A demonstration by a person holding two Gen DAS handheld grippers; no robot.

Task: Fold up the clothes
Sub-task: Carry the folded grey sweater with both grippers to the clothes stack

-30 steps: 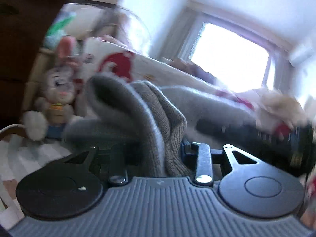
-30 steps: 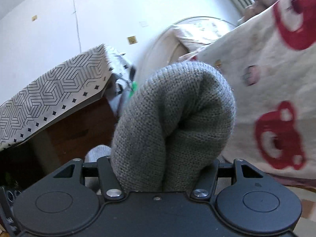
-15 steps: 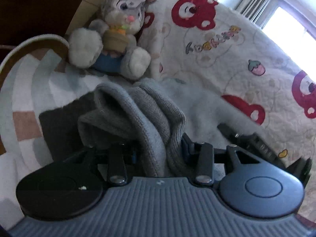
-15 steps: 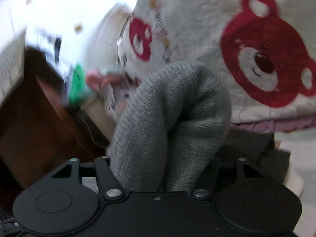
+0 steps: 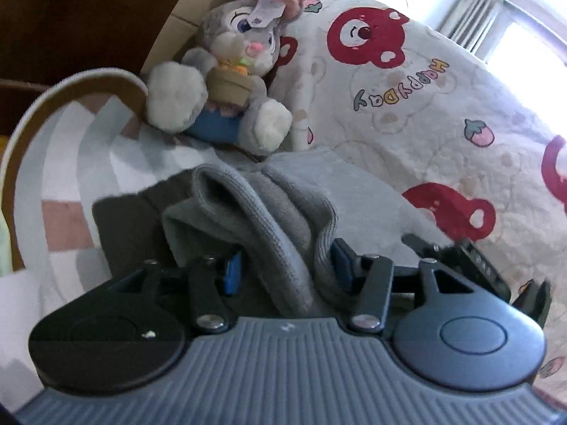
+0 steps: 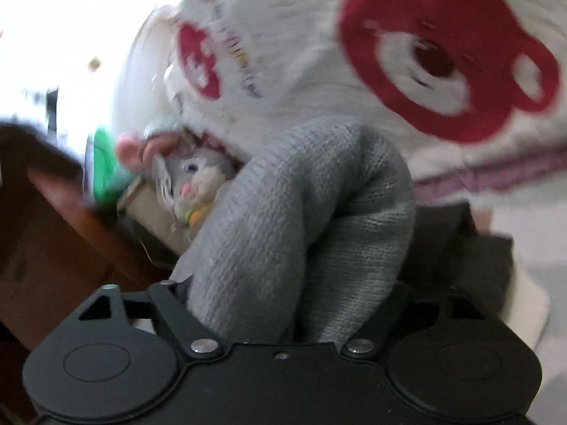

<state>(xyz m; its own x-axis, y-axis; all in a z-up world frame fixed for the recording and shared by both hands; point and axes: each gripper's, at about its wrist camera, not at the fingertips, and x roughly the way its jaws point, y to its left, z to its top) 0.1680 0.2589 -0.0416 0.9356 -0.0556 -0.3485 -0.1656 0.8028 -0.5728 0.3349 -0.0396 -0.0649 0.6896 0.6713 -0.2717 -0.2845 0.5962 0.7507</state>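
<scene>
- The left gripper (image 5: 283, 269) pinches a bunched fold of a grey knitted sweater (image 5: 269, 219), the knit squeezed between its blue-padded fingers (image 5: 232, 272).
- From that grip the sweater spreads forward and to the right, lying against the foot of a white bedspread (image 5: 425, 106) printed with red bear heads, strawberries and lettering.
- A dark grey cloth (image 5: 124, 226) lies flat under and to the left of the bunched knit, on a striped rug (image 5: 71, 156) of white, grey and pink bands.
- A grey plush rabbit (image 5: 230, 81) sits just beyond the sweater, propped against the bedspread, a paper tag on its forehead.
- The right gripper (image 6: 283, 311) clamps a thick roll of the same grey sweater (image 6: 301, 212), which arches up and over between its black fingers (image 6: 177, 304) and hides their tips.
- Part of the right gripper also shows at the right edge of the left wrist view, low beside the sweater (image 5: 478, 265).
- Behind the roll in the right wrist view, blurred by motion, hangs the bear-print bedspread (image 6: 319, 53); the plush rabbit (image 6: 198, 184) peers out at its left.
- Brown wooden furniture (image 6: 42, 230) fills the left of that view.
- A window (image 5: 524, 46) with pale curtains glows at the upper right of the left wrist view.
</scene>
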